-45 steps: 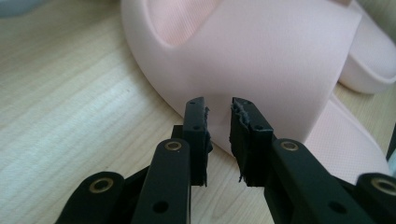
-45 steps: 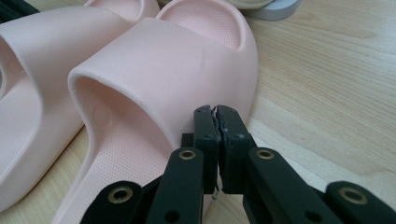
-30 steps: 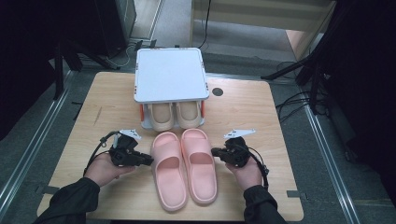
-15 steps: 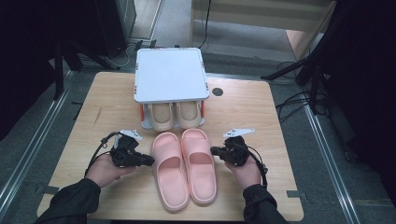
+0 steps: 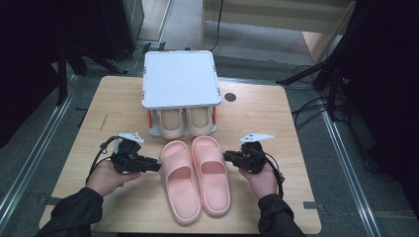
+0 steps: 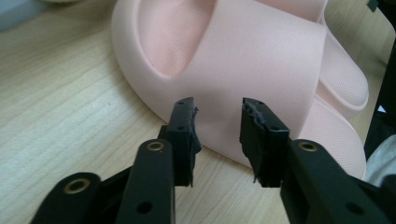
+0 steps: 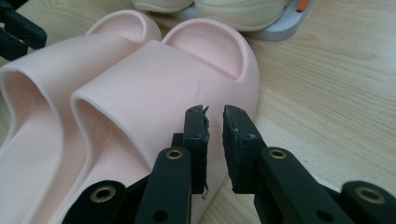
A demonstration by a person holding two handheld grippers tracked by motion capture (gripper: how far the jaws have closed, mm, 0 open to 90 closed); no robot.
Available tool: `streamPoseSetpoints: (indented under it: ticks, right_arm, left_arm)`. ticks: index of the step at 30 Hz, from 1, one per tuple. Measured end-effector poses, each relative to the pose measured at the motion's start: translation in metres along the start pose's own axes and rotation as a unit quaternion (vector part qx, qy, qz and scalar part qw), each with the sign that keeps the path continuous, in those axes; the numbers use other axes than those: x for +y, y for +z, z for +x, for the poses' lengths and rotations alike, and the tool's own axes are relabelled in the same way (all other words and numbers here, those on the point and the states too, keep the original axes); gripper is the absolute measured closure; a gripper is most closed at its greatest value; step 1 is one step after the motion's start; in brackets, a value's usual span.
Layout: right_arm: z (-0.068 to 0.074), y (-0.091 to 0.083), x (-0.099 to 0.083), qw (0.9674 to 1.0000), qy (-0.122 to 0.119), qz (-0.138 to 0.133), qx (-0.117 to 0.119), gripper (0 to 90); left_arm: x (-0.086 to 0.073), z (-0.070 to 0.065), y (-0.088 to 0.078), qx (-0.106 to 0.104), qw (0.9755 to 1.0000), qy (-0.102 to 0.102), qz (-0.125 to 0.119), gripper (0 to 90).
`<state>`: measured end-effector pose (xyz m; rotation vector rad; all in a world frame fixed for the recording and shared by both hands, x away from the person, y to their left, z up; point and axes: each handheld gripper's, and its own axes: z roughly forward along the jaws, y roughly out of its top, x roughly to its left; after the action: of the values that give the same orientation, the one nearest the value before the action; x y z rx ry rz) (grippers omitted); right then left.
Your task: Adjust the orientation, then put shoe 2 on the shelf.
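high view: beige slippers (image 5: 185, 121) sit in the white rack (image 5: 180, 79); both grippers (image 5: 153, 167) (image 5: 228, 157), just opening, stand spread beside pink slippers (image 5: 197, 177).

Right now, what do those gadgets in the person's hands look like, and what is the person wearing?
Each hand grips a black claw tool: the left claw and right claw have two flat black jaws with brass-coloured rivets and worn, frayed pads. A pale three-cornered plate sits on top of each, and a black cable trails back. The sleeves are dark.
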<state>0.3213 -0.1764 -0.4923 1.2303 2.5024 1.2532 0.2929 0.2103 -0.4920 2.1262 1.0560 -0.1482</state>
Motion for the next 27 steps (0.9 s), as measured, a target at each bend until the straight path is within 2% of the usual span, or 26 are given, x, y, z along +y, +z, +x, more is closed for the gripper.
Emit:
streamPoseSetpoints:
  ticks: [4,9,16,27]
  right_arm:
    - [0.003,-0.004,0.001,0.9999,0.002,-0.008,0.005,75.8]
    - [0.009,-0.012,0.001,0.9997,0.009,-0.019,0.016,73.1]
    - [0.025,-0.021,0.000,0.9990,0.007,-0.031,0.031,71.8]
    - [0.053,-0.022,-0.012,0.9987,-0.003,-0.027,0.043,67.9]
  left_arm:
    - [0.001,-0.001,-0.004,0.002,1.0000,-0.002,-0.005,58.8]
    - [0.003,-0.002,-0.007,0.003,1.0000,0.004,-0.001,56.6]
    - [0.005,-0.001,-0.012,0.005,1.0000,-0.001,-0.002,54.4]
    - [0.012,0.001,-0.019,0.005,0.9999,-0.002,-0.012,50.7]
